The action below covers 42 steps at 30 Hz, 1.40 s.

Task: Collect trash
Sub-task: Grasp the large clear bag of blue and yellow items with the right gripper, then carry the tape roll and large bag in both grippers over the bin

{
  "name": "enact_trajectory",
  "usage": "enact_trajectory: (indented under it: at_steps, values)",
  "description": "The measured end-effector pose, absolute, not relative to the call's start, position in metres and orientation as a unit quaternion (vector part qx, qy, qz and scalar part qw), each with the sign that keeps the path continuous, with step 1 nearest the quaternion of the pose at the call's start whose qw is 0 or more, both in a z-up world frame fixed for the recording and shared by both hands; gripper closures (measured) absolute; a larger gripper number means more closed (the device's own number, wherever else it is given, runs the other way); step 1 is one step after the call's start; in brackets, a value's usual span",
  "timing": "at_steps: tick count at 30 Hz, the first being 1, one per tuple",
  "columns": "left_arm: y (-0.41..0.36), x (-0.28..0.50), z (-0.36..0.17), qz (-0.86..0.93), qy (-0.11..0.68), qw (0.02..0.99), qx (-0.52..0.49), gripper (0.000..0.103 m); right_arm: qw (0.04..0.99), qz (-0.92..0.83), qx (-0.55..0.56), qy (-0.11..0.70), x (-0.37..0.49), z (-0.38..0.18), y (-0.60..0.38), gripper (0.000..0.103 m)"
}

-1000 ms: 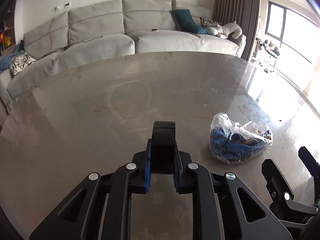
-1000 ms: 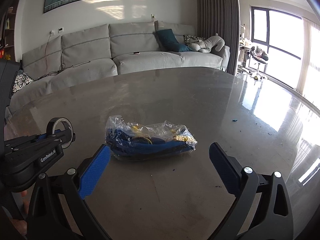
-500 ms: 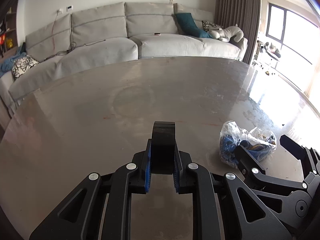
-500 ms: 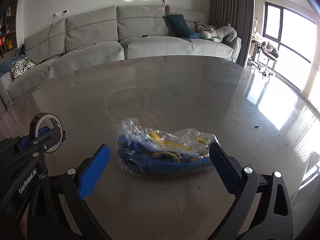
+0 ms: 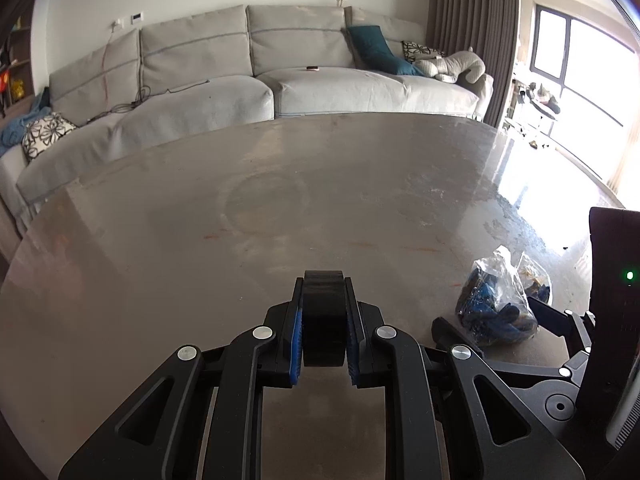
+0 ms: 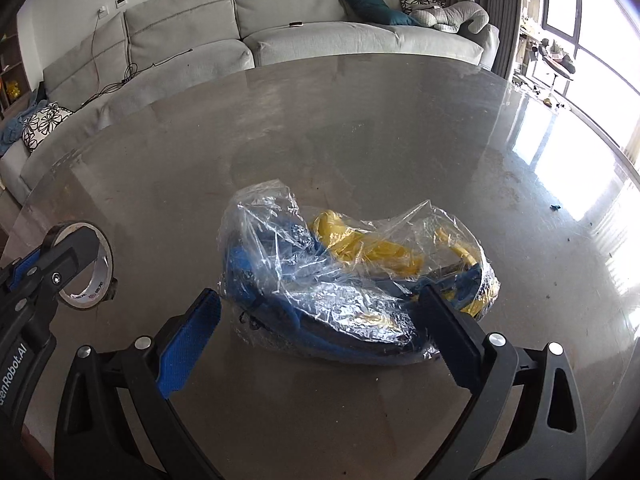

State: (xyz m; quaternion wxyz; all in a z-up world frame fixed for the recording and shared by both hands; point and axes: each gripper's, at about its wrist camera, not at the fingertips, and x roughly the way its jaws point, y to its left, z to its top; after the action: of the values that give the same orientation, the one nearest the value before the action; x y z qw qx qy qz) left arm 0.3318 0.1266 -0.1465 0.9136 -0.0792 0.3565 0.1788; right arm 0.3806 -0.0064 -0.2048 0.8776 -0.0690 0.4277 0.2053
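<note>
- Left gripper [image 5: 323, 330] is clamped on a tape roll [image 5: 323, 316], squeezed edge-on between the blue pads, over the near part of the counter [image 5: 280, 208].
- Right gripper [image 6: 320, 332] is spread wide, one finger on each side of the bag [image 6: 344, 280]. Can't tell if the pads actually touch it.
- The bag is crinkly clear plastic with blue and yellow stuff inside, sitting on the counter toward its near edge, right of the tape.
- Grey sofa [image 5: 280, 68] past the far edge.

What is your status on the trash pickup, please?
Left claw shut on tape roll. Right claw open, straddling plastic bag on table. Nothing in the way.
</note>
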Motion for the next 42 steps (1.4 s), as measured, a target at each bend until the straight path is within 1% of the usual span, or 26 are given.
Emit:
enact_trajectory:
  at_steps: [2, 4, 5, 6, 7, 9, 10, 11, 12, 14, 16, 21, 27, 29, 32, 37, 42]
  values:
    - [0.126, 0.331, -0.147, 0.177, 0.356, 0.914, -0.076, 0.086, 0.877, 0.196, -0.077, 0.432, 0.377, -0.207, -0.003, 0.006]
    - [0.125, 0.331, -0.147, 0.174, 0.356, 0.915, -0.077, 0.086, 0.877, 0.186, -0.095, 0.433, 0.372, -0.208, 0.000, 0.011]
    - [0.125, 0.330, -0.147, 0.174, 0.355, 0.915, -0.076, 0.086, 0.879, 0.183, -0.097, 0.431, 0.371, -0.208, 0.000, 0.016]
    - [0.125, 0.330, -0.147, 0.173, 0.355, 0.916, -0.076, 0.086, 0.880, 0.181, -0.094, 0.429, 0.369, -0.207, -0.002, 0.024]
    - [0.125, 0.329, -0.147, 0.172, 0.354, 0.916, -0.077, 0.086, 0.882, 0.179, -0.092, 0.426, 0.368, -0.207, -0.004, 0.028]
    - [0.124, 0.329, -0.146, 0.171, 0.354, 0.916, -0.076, 0.086, 0.886, 0.172, -0.092, 0.421, 0.367, -0.205, -0.010, 0.052]
    - [0.125, 0.328, -0.146, 0.171, 0.353, 0.917, -0.075, 0.086, 0.888, 0.167, -0.093, 0.419, 0.367, -0.204, -0.012, 0.060]
    - [0.124, 0.328, -0.146, 0.171, 0.353, 0.917, -0.075, 0.086, 0.890, 0.161, -0.094, 0.416, 0.366, -0.204, -0.016, 0.072]
    - [0.124, 0.328, -0.146, 0.170, 0.352, 0.917, -0.074, 0.086, 0.891, 0.164, -0.088, 0.415, 0.367, -0.203, -0.021, 0.078]
    - [0.123, 0.328, -0.145, 0.169, 0.350, 0.918, -0.073, 0.086, 0.893, 0.167, -0.070, 0.411, 0.366, -0.199, -0.029, 0.085]
    - [0.123, 0.326, -0.143, 0.169, 0.347, 0.920, -0.072, 0.086, 0.900, 0.163, -0.063, 0.400, 0.362, -0.191, -0.036, 0.087]
    - [0.112, 0.324, -0.138, 0.153, 0.339, 0.926, -0.068, 0.086, 0.918, 0.160, -0.049, 0.359, 0.338, -0.162, -0.053, 0.087]
    - [0.084, 0.315, -0.128, 0.099, 0.320, 0.940, -0.059, 0.086, 0.934, 0.147, 0.010, 0.326, 0.304, -0.141, -0.097, 0.087]
    - [0.069, 0.312, -0.127, 0.083, 0.317, 0.944, -0.044, 0.086, 0.942, 0.134, 0.008, 0.308, 0.290, -0.134, -0.111, 0.087]
    - [0.046, 0.306, -0.126, 0.043, 0.312, 0.948, -0.038, 0.086, 0.953, 0.119, 0.033, 0.278, 0.264, -0.125, -0.136, 0.087]
    - [-0.007, 0.288, -0.124, -0.040, 0.289, 0.957, 0.003, 0.086, 0.964, 0.067, 0.050, 0.253, 0.226, -0.121, -0.172, 0.087]
    - [-0.065, 0.264, -0.135, -0.136, 0.281, 0.949, 0.039, 0.086, 0.970, 0.022, 0.077, 0.229, 0.196, -0.121, -0.218, 0.086]
